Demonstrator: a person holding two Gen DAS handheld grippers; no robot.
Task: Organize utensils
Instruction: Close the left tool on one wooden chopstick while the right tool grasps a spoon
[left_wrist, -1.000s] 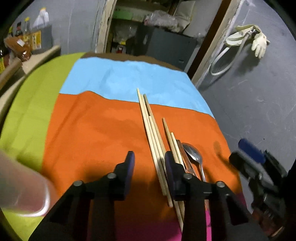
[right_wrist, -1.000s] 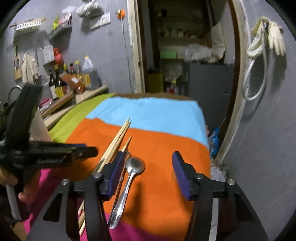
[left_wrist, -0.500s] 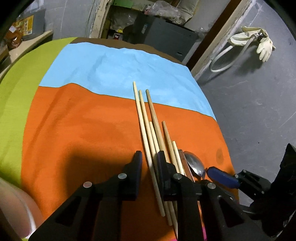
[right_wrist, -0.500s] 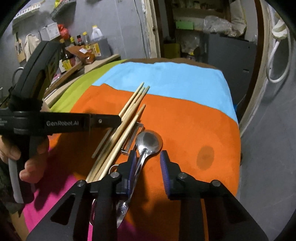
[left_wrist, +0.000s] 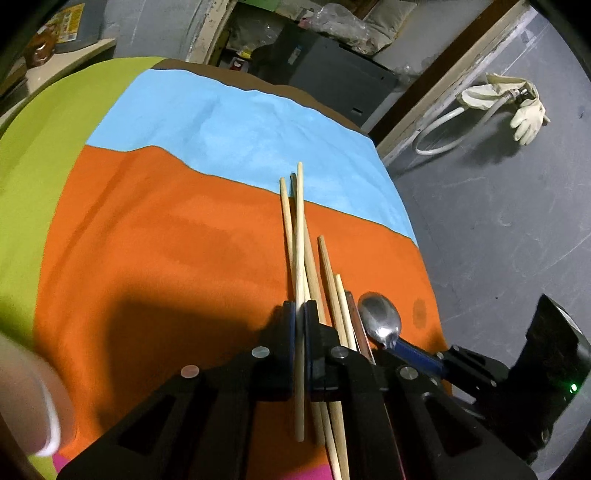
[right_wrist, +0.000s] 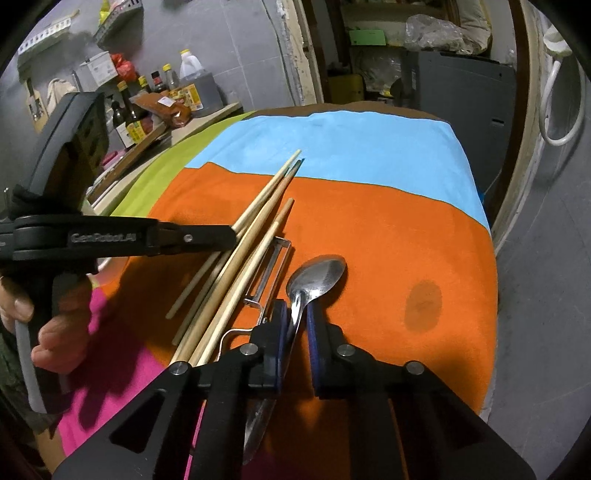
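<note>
Right now both grabs are on: left gripper (left_wrist: 300, 314) has just closed onto one pale wooden chopstick (left_wrist: 300, 236), jaws nearly together w/ the stick pinched between the pads; right gripper (right_wrist: 295, 314) has just closed too, jaws narrow, clamped on the neck of the shiny steel spoon (right_wrist: 317, 275), just below the bowl

Where things lie: all on the orange band of the striped cloth (left_wrist: 166, 258), near its right side. Remaining wooden chopsticks (left_wrist: 328, 280) sit in a loose fan touching the held one; a metal-framed peeler (right_wrist: 269, 273) lies between them and the spoon

Doing the lift well, as I judge it:
- raise the chopstick straight up first, slowly. It crosses over its neighbours, so dragging sideways would prob scatter them
- grip looks well behind the stick's middle, so the far tip may droop; keep the wrist steady, no twisting
- spoon is held on a thin, slick neck and could pivot between the pads. Lift level, bowl up, and steer clear of the peeler frame beside it
- the 2 grippers are close together, so separate them as they rise, left going left and right going right, to avoid knocking each other
</note>
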